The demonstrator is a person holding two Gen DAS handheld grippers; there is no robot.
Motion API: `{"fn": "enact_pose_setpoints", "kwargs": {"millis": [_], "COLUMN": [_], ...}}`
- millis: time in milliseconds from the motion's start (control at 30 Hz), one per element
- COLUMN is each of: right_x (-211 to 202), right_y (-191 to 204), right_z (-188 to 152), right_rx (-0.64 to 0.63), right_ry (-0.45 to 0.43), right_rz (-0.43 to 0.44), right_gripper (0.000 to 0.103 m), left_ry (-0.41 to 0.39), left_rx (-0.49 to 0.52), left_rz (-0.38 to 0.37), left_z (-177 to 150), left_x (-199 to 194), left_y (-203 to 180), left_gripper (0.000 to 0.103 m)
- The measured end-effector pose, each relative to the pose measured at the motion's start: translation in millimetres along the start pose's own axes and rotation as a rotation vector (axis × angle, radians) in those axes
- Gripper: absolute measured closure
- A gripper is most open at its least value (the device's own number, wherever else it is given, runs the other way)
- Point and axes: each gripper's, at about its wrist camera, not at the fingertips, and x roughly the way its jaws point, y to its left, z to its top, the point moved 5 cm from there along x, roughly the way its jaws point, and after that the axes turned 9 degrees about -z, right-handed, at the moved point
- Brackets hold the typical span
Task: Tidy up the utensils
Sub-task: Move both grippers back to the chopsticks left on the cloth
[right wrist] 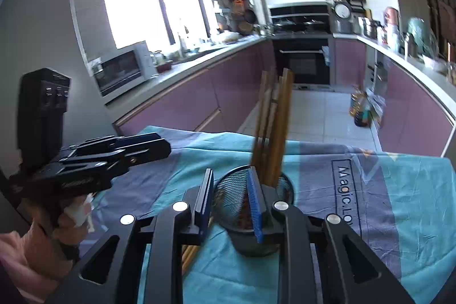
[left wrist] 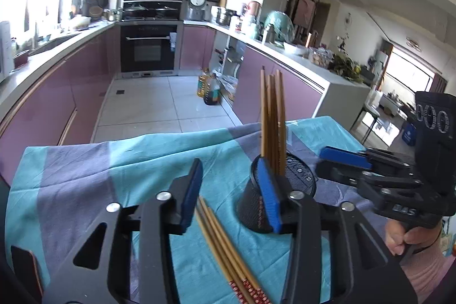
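Chopsticks [left wrist: 225, 247], a loose bundle of slim brown wooden sticks with red patterned ends, lie flat on the teal and lilac striped cloth [left wrist: 85, 175], running under the left gripper [left wrist: 230, 195]. That gripper's blue-padded jaws stand apart with nothing clamped between them; the sticks pass beneath the gap, just beside the left pad.

To the right stands the black wire-mesh holder [left wrist: 299, 178], touching or very near the right pad, with several more upright wooden chopsticks [left wrist: 272, 116] leaning inside it.

Farther right, the right gripper [left wrist: 330, 164] hovers beside the holder, held by a hand [left wrist: 399, 238] in a pink sleeve. Its own view shows its jaws parted, empty, straddling the holder's near rim.

The lying sticks look light, stiff and smooth, so they should roll and splay easily. A pinch across the whole bundle near its middle would likely keep them together; a grip at the tips risks fanning them out. The mesh holder seems light and could tip if nudged.
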Motion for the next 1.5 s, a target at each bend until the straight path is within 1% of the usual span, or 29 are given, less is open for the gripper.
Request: {"fn": "enact_pose_setpoints", "kwargs": {"millis": [33, 100, 133, 167, 233, 300, 367, 467, 533, 633, 800, 933, 1133, 1300, 1500], "right_x": [-4.5, -10.1, -11.3, -12.2, -11.5, -8.0, 0.9, 18.4, 26.6, 38.5, 51.3, 57.0, 63.5, 68.5, 70.6], "right_y": [5.1, 13.2, 17.0, 20.7, 27.6, 32.8, 37.5, 42.6, 45.1, 46.1, 46.1, 46.7, 54.7, 60.6, 58.9], "right_z": [-2.6, -8.5, -11.9, -15.0, -24.4, -34.2, -48.0, -70.6, -81.0, -92.3, -102.3, -106.9, -109.4, -111.1, -113.1], "right_rx": [-0.014, -0.032, -0.039, -0.045, -0.053, -0.057, -0.055, -0.034, -0.03, -0.013, -0.002, -0.012, -0.034, -0.049, -0.058], "right_ry": [-0.006, -0.01, -0.007, -0.004, 0.011, 0.032, 0.074, 0.15, 0.182, 0.224, 0.258, 0.273, 0.283, 0.293, 0.3], "right_rz": [0.013, 0.035, 0.044, 0.05, 0.062, 0.064, 0.072, 0.084, 0.073, 0.063, 0.041, 0.03, 0.017, 0.004, -0.015], "right_gripper": [0.071, 0.068, 0.067, 0.067, 0.065, 0.064, 0.064, 0.064, 0.064, 0.064, 0.064, 0.064, 0.064, 0.064, 0.064], "left_ry": [-0.01, -0.019, -0.021, -0.019, -0.012, -0.002, 0.007, 0.038, 0.068, 0.092, 0.128, 0.156, 0.186, 0.202, 0.221], "left_rx": [-0.001, -0.011, -0.014, -0.015, -0.015, -0.02, -0.022, -0.018, -0.034, -0.039, -0.033, -0.048, -0.044, -0.045, -0.043], "left_rz": [0.008, 0.027, 0.037, 0.045, 0.078, 0.091, 0.11, 0.147, 0.152, 0.175, 0.198, 0.194, 0.194, 0.185, 0.175], "left_z": [-2.0, -7.9, -12.2, -16.2, -25.6, -35.9, -47.5, -67.0, -80.1, -90.9, -103.9, -109.4, -116.0, -120.1, -122.8], "left_x": [-5.0, -13.6, -16.9, -18.9, -22.7, -26.6, -28.4, -26.2, -23.3, -16.7, -10.1, -4.4, 4.0, 9.2, 15.3], "left_y": [2.1, 6.7, 8.9, 9.9, 14.7, 19.8, 22.8, 28.0, 32.2, 34.0, 35.2, 35.8, 34.4, 33.6, 32.3], "left_gripper": [0.055, 0.047, 0.042, 0.04, 0.039, 0.037, 0.033, 0.032, 0.031, 0.028, 0.028, 0.028, 0.029, 0.031, 0.032]}}
